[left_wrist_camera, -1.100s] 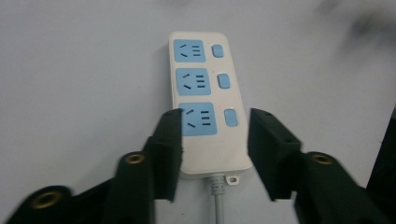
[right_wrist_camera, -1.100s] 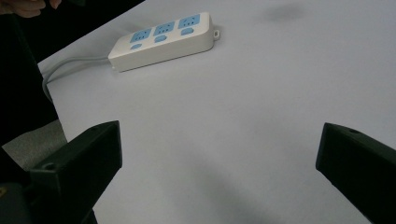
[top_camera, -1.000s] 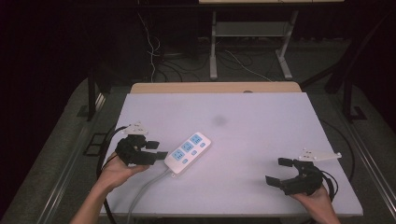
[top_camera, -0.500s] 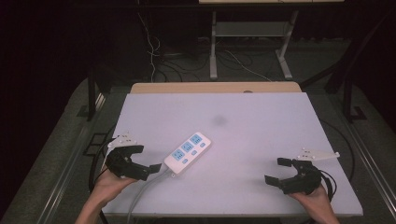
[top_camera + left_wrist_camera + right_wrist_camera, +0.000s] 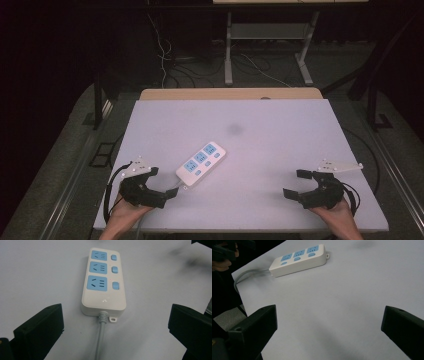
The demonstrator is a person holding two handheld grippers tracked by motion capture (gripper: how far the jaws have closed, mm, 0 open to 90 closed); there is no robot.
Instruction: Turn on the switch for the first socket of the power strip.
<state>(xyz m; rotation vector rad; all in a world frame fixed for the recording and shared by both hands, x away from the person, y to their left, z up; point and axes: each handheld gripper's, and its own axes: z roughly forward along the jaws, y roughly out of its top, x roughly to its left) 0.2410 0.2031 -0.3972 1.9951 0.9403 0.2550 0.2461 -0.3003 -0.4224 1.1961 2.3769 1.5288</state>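
Power strip (image 5: 201,164): laid flat on the white table (image 5: 280,140), left of centre in the high view.
Left gripper (image 5: 162,184): held wide apart, empty, lower left, near the strip's cord end.
Right gripper (image 5: 298,184): held wide apart, empty, lower right.

The white counter (image 5: 280,150) is evenly and brightly lit from above, while the floor around it falls off into deep darkness. Shadows are soft and faint. In both gripper views the black jaws at the bottom look slightly soft and the pictures mildly grainy.

power strip (image 5: 201,164) mid-left, table (image 5: 300,130) otherwise bare
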